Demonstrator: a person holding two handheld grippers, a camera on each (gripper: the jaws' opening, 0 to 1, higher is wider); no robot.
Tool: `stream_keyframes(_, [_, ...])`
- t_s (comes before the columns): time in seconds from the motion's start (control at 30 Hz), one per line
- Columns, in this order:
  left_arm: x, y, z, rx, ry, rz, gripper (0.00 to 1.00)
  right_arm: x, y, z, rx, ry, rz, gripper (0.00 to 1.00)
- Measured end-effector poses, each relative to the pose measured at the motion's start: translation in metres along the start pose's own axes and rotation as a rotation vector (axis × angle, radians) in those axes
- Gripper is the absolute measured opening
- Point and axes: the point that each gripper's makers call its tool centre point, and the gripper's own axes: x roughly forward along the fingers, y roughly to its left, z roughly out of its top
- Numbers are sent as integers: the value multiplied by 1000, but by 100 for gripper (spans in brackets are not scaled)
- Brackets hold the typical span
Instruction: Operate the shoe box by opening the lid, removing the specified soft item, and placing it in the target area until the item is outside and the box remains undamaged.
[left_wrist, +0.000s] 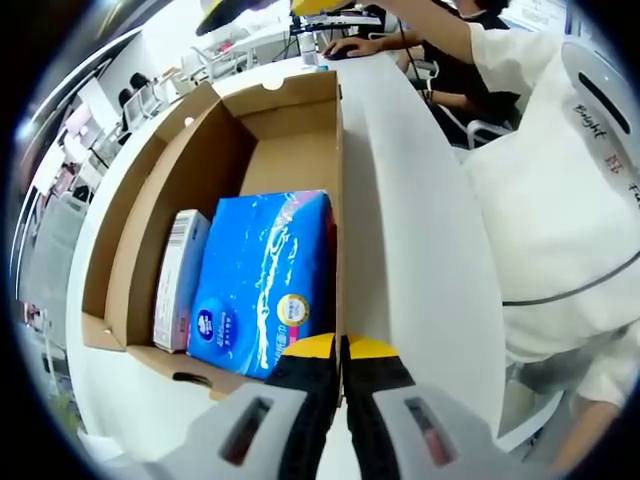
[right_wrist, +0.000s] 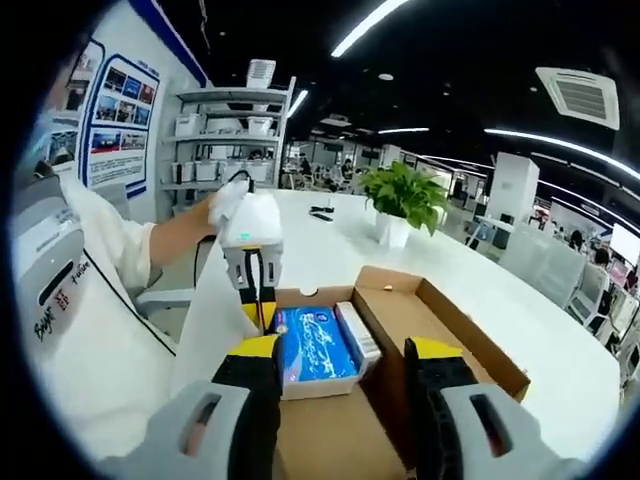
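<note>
An open cardboard shoe box (left_wrist: 290, 150) lies on a white table. Inside lie a blue soft tissue pack (left_wrist: 265, 280) and, beside it, a slim white carton (left_wrist: 180, 280). My left gripper (left_wrist: 341, 352), yellow-tipped, is shut on the box's side wall next to the pack. In the right gripper view that left gripper (right_wrist: 262, 300) pinches the box's (right_wrist: 470, 340) left wall, and the open lid flap stands to the right. My right gripper (right_wrist: 345, 355) hovers open over the box's near end, with the tissue pack (right_wrist: 312, 345) and the white carton (right_wrist: 358, 332) just beyond its fingers.
The white table (left_wrist: 420, 230) curves away, bearing a potted plant (right_wrist: 403, 200) and small dark items at its far end. A person in white (left_wrist: 560, 200) stands close beside the box. Shelves (right_wrist: 235, 130) and office desks fill the background.
</note>
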Motion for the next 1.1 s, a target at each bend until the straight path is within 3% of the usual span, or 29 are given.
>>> stream_keyframes(0.07, [0,0,0,0,0,0,1,11,0,1,-3,-1,21,49])
stream_keyframes(0.13, [0,0,0,0,-1,1,1,15,-1,18,99,-93,56,49])
stream_keyframes(0.2, [0,0,0,-1,-3,0,1,17,-4,24,142,-115,73,49])
stream_keyframes(0.53, [0,0,-1,-2,-1,-2,1,33,-9,16,91,-37,89,52])
stream_keyframes(0.7, [0,0,0,-2,-2,-4,1,47,-6,4,47,28,108,52])
stream_keyframes(0.77, [0,0,0,-2,-2,-4,1,53,-3,2,10,24,116,51])
stream_keyframes(0.9, [0,0,0,-2,-4,-3,1,64,1,-5,15,56,141,51])
stream_keyframes(1.1, [0,-1,0,-2,-3,-5,1,79,11,-27,-34,155,185,51])
